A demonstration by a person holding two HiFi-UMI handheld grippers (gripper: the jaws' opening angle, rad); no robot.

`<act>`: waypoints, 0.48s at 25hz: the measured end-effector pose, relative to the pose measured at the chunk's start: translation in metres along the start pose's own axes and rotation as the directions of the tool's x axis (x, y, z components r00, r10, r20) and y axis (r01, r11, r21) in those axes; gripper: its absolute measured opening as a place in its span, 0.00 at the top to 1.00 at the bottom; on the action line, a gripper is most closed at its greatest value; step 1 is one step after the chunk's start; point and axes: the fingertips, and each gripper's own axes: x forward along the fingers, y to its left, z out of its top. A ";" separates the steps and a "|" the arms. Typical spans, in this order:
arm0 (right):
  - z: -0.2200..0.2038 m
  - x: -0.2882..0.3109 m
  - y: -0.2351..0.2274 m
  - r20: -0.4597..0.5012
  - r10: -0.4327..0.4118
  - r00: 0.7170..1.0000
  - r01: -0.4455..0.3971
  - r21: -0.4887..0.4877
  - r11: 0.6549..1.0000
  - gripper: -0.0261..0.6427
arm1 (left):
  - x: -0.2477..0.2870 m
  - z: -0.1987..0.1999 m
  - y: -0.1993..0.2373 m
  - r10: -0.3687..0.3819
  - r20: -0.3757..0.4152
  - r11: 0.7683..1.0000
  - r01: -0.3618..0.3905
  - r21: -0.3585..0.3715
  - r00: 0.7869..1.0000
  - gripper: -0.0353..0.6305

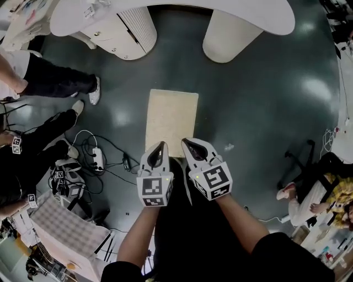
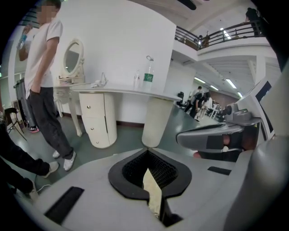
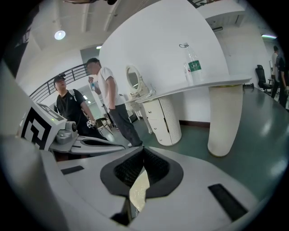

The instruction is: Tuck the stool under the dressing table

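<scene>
The stool (image 1: pixel 172 113) has a cream rectangular top and stands on the dark floor, a short way in front of the white dressing table (image 1: pixel 182 8). The table's drawer unit (image 1: pixel 124 30) and round column leg (image 1: pixel 229 36) leave a gap between them. My left gripper (image 1: pixel 160 146) and right gripper (image 1: pixel 188 143) hover side by side over the stool's near edge, both shut with nothing between the jaws. In the left gripper view a cream sliver of the stool (image 2: pixel 153 189) shows under the jaws of the left gripper (image 2: pixel 146 155). The right gripper view shows the same sliver of stool (image 3: pixel 139 191) beneath the right gripper (image 3: pixel 143 155).
A person in black trousers and white shoes (image 1: pixel 60 82) stands left of the table. A power strip with cables (image 1: pixel 98 158) lies on the floor at the left, with a checked box (image 1: pixel 66 226) nearer me. Another person sits at the right (image 1: pixel 320 193). A bottle (image 2: pixel 147 76) and an oval mirror (image 2: pixel 72 56) stand on the table.
</scene>
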 end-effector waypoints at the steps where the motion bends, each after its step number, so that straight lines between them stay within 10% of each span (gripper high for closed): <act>1: -0.005 0.007 -0.002 -0.003 0.000 1.000 0.000 0.010 1.000 0.95 | 0.006 -0.005 0.004 -0.006 -0.004 1.000 0.006 0.002 1.000 0.94; 12: -0.074 0.074 -0.031 -0.084 -0.007 0.996 0.015 0.096 0.995 0.95 | 0.080 -0.073 0.043 -0.125 -0.136 0.992 0.126 0.002 0.983 0.94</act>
